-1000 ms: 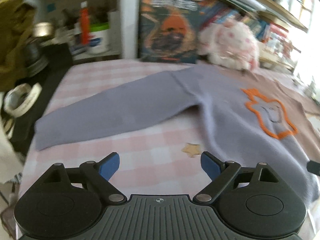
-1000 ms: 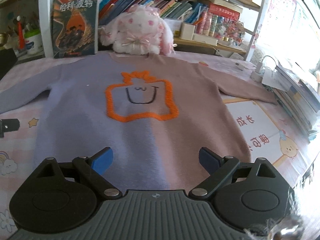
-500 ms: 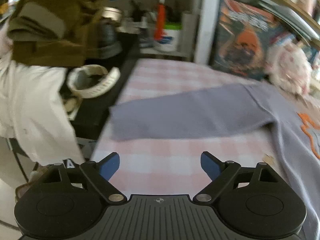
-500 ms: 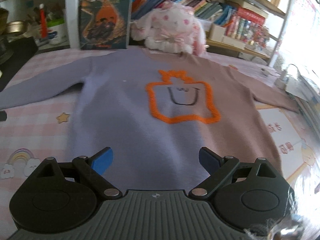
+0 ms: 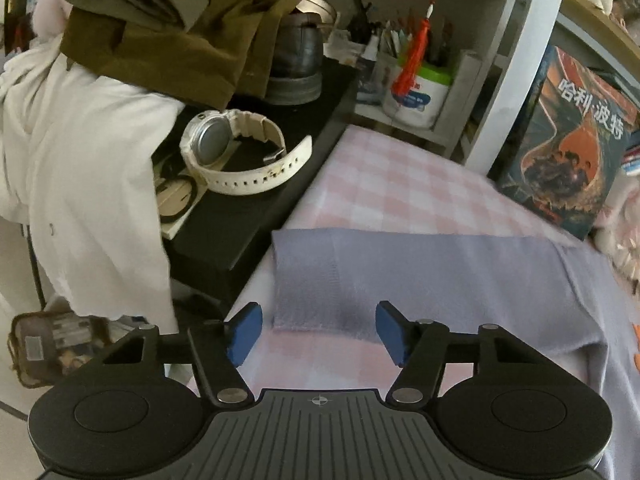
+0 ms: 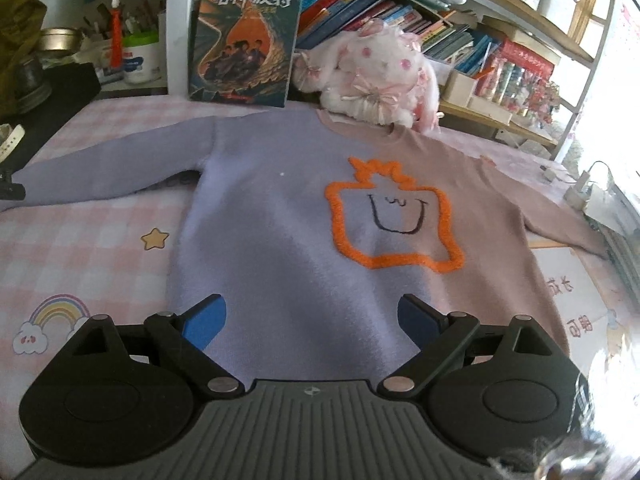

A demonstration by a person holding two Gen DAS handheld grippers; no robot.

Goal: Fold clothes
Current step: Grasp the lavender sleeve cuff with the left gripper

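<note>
A sweater [image 6: 280, 216], lilac on its left half and dusty pink on its right, lies flat and face up on the pink checked table cover, with an orange outlined smiley on the chest. Its lilac sleeve [image 5: 400, 264] stretches left toward the table edge. My left gripper [image 5: 318, 332] is open, with the sleeve's cuff [image 5: 304, 280] just beyond and between its blue fingers. My right gripper [image 6: 310, 320] is open and empty over the sweater's bottom hem. The left gripper's tip shows at the right wrist view's left edge [image 6: 10, 186].
A black box [image 5: 240, 216] with a white watch [image 5: 236, 156] stands beside the table's left edge, with white and olive clothes [image 5: 80, 152] piled beyond. A book [image 6: 248, 36] and a plush rabbit [image 6: 372, 76] stand behind the sweater. Bookshelves line the back; papers [image 6: 568, 292] lie at right.
My left gripper has swung left along the sleeve and come close to the cuff at the table edge. My right gripper has shifted slightly left along the hem.
</note>
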